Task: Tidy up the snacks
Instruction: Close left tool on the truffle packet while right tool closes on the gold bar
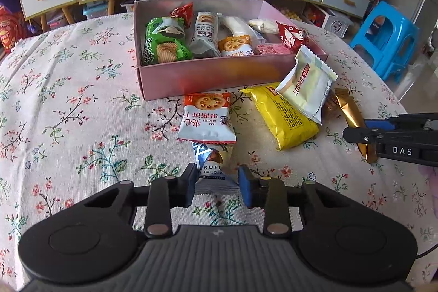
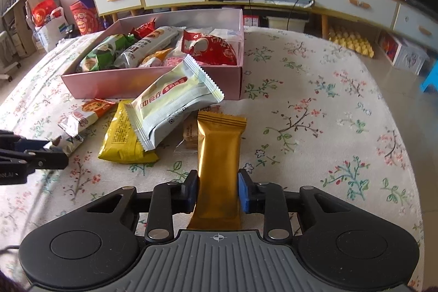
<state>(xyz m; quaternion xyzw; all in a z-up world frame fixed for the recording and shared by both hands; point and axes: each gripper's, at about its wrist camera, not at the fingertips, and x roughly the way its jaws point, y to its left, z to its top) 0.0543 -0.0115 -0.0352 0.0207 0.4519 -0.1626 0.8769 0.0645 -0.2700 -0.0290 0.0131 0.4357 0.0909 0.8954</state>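
Right wrist view, lowest centre: the right tool (image 2: 217, 189) has its two pads against the sides of a gold-wrapped bar (image 2: 219, 155), which runs up the middle of the frame from between them, so I judge it clenched on the bar. Just above and left of the bar's top lie a pale cake packet (image 2: 175, 106) propped over a yellow snack packet (image 2: 123, 138), and above those the pink box (image 2: 153, 78) with its packed wrappers, a red pouch (image 2: 210, 48) at its right end. The left wrist view shows, at bottom centre, the left tool (image 1: 216, 182) with its pads flanking a truffle chocolate packet (image 1: 213, 168); they sit at its edges, yet whether they press it I cannot tell. Directly above that packet, overlapping its top, is a jam biscuit packet (image 1: 206, 119), and higher still the box's near wall, with a green biscuit pack (image 1: 164, 40) at the left of the row inside. All of it rests on the floral tabletop (image 1: 68, 106). The step in hand looks like picking up the loose snacks, one per tool, with several already boxed. Next, the gold bar needs lifting clear of the pale packet and carrying over the near wall to a free spot; the right end looks crowded, so a flat, lengthwise drop seems wise.
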